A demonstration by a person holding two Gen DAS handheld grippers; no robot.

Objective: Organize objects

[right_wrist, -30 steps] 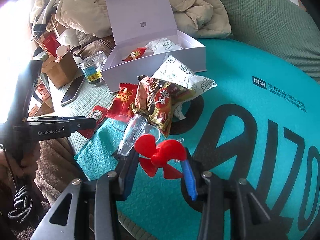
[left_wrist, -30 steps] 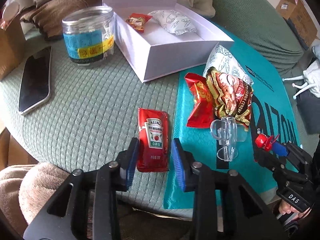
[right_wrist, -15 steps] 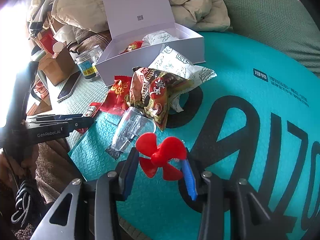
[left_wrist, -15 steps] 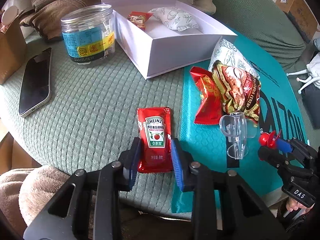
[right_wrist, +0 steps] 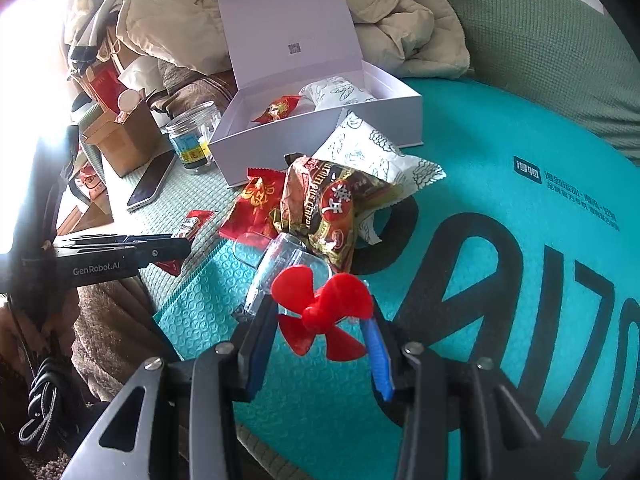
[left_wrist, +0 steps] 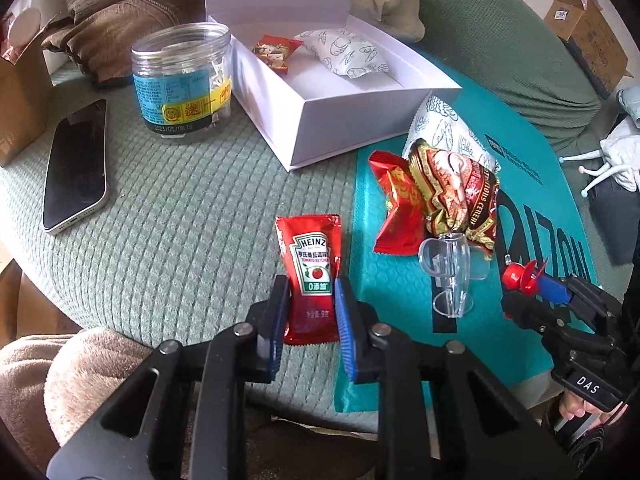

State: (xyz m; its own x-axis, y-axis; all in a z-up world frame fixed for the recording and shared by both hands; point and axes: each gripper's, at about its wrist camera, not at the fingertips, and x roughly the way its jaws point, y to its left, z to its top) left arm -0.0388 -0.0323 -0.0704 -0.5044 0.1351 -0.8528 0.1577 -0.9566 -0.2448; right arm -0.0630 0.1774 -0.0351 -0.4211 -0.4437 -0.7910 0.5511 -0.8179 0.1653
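Ketchup sachet (left_wrist: 311,276), one, flat on green quilted cover (left_wrist: 180,208), pinched at its lower end between closed fingers of left gripper (left_wrist: 309,300). Red propeller (right_wrist: 322,312), one, clamped in narrowly parted fingers of right gripper (right_wrist: 322,334) above teal mailer (right_wrist: 500,240). Two packets inside white box (left_wrist: 340,120); three more packets plus one clear plastic piece (left_wrist: 450,270) just beside it; one jar (left_wrist: 182,80), one phone (left_wrist: 76,164).

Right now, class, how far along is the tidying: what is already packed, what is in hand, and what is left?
Done: a red candy and a patterned sachet lie in the white box.
In hand: the left gripper has closed on the ketchup packet; the right gripper holds the red propeller.
Left: the snack wrappers and the clear plastic piece on the teal mat.
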